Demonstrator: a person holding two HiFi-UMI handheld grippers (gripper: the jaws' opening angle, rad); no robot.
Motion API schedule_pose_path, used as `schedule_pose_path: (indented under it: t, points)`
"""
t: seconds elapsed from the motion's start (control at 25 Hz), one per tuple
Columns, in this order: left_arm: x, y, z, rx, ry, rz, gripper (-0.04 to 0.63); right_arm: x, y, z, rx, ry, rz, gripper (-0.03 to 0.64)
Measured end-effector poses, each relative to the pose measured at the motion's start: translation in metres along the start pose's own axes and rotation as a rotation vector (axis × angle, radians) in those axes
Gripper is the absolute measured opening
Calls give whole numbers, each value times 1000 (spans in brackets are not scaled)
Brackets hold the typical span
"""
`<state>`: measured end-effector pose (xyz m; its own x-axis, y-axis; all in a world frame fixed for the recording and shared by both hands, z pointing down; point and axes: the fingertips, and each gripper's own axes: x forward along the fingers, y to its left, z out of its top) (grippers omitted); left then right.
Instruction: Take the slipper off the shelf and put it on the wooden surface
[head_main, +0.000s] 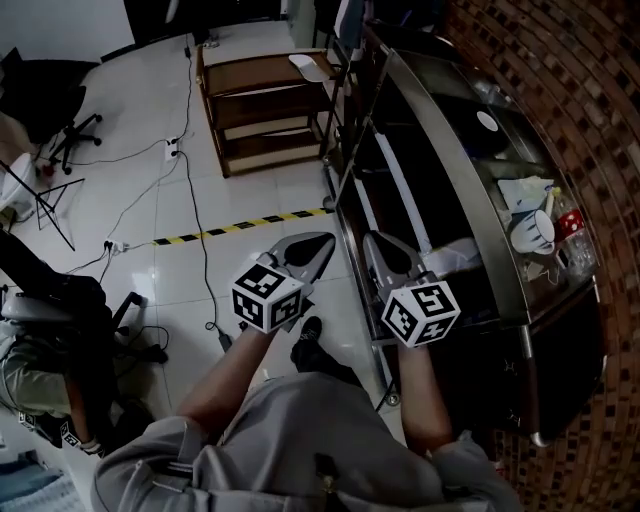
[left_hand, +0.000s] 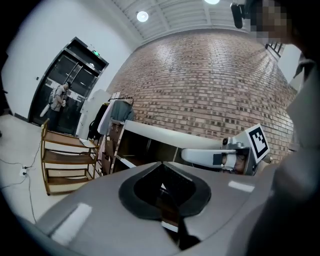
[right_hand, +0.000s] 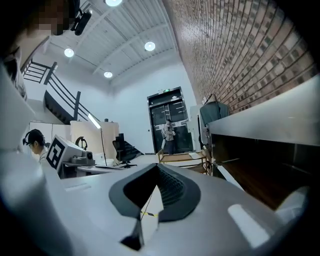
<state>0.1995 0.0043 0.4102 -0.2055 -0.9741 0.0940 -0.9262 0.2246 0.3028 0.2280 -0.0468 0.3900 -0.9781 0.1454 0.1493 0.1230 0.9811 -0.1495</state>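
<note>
Floor (head_main: 130, 170): a cable (head_main: 203, 262) and striped tape (head_main: 240, 227) cross the way ahead. I'd step over both.
Table (head_main: 440, 110): steel, long, on the person's right, with cups on top. Keep the right elbow off its edge.
Wooden shelf (head_main: 262, 75): 3 tiers, well ahead, and both grippers point toward it.
Left gripper (head_main: 326, 241): tips pressed together, nothing between them. It needs to spread before the reach.
Right gripper (head_main: 376, 239): jaws pressed together, empty, beside the table.
Slipper (head_main: 308, 64): I take the pale flat thing on the top tier to be it, though it is too small to be sure. Come in level and pinch 1 edge.
</note>
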Motion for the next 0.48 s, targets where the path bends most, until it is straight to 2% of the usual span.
schedule_pose_path:
  t: [0.32,0.48]
  points:
    - [53,71,29,6,-1,49,5,82,-45,21,10,-8,53,0]
    - [82,93,41,17,4,45,4,108,-65,26,16,-5,59,0]
